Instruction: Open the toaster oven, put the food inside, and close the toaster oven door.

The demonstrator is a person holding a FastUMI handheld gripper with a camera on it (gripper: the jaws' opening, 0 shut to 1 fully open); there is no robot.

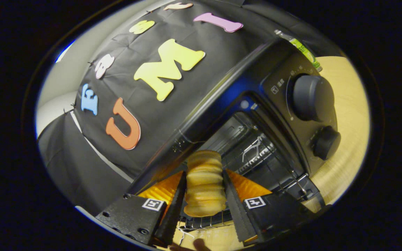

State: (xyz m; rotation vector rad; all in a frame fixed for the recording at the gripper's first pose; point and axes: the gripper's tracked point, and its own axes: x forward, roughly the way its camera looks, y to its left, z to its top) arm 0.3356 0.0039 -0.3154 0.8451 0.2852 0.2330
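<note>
Both fingers clamp ridged golden bread before open toaster oven

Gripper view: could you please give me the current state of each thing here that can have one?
toaster oven: door open, cavity exposed.
wire rack: seated inside the oven.
bread: held between the tool fingers, at the oven mouth, not yet set down.
tool: shut on the bread.
knobs: setting cannot be told.
</note>
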